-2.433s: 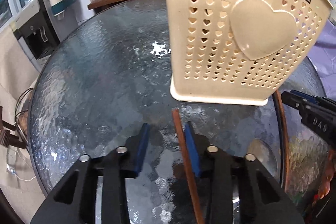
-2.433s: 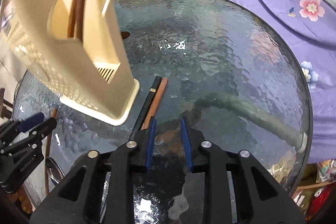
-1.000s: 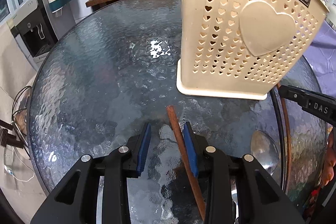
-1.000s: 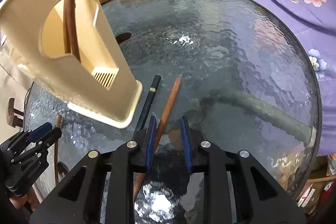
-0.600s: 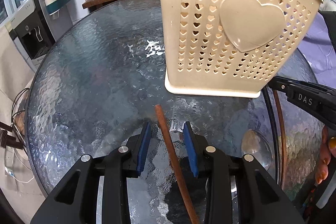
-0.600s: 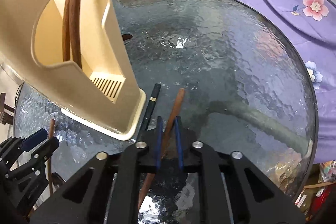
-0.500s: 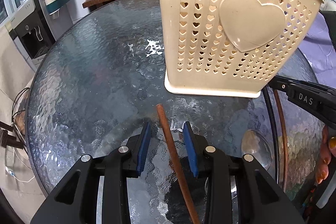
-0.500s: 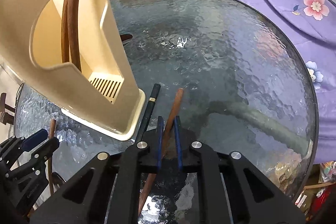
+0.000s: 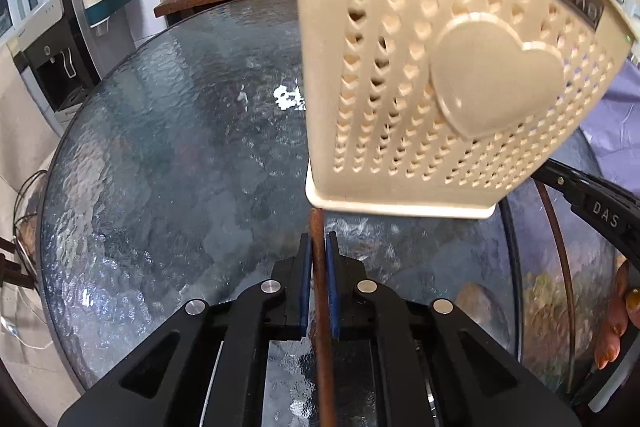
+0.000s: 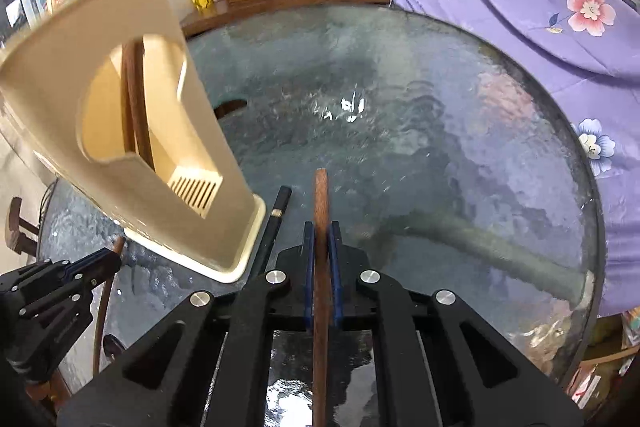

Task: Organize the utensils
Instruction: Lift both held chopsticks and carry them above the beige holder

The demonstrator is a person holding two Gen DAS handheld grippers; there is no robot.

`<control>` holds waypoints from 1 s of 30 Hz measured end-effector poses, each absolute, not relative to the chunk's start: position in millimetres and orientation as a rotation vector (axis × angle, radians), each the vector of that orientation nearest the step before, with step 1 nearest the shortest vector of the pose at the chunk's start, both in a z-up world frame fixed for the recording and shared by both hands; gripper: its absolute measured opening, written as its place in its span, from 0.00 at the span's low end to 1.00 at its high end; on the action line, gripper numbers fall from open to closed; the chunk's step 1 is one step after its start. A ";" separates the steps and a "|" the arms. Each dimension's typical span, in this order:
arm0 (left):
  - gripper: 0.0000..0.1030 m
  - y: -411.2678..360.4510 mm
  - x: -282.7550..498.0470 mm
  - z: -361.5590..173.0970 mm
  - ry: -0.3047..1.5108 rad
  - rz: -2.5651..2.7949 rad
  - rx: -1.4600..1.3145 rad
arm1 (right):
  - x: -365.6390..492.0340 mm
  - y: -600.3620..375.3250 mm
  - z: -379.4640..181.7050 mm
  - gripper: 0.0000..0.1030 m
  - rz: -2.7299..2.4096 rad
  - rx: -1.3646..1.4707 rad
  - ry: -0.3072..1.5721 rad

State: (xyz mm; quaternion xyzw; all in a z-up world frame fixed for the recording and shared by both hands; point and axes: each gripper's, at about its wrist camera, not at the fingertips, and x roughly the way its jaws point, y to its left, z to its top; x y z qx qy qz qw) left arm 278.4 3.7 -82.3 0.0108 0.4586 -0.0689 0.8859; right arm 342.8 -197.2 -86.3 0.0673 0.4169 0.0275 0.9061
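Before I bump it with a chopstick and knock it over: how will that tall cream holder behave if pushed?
The holder looks like thin perforated plastic, so probably light. It stands tall on a narrow base on the smooth glass table, so a low push may slide it and a high one tip it. The two sticks inside add little weight.

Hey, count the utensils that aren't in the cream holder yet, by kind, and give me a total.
Brown chopsticks: 2, one in the left gripper, one in the right gripper
Black chopstick: 1
Spoon: 1
Total: 4
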 end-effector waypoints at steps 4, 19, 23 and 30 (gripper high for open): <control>0.07 12.1 267.7 -60.7 0.882 -0.150 0.003 | 335.7 -206.3 -72.3 0.07 0.060 0.158 0.813; 0.07 31.7 212.8 28.6 0.661 -0.234 -0.112 | 267.6 -206.9 24.7 0.07 0.208 0.161 0.533; 0.07 28.4 198.8 46.7 0.617 -0.250 -0.107 | 245.0 -200.1 43.7 0.07 0.244 0.127 0.489; 0.07 30.0 184.4 70.9 0.566 -0.288 -0.111 | 229.5 -201.4 67.7 0.07 0.291 0.120 0.460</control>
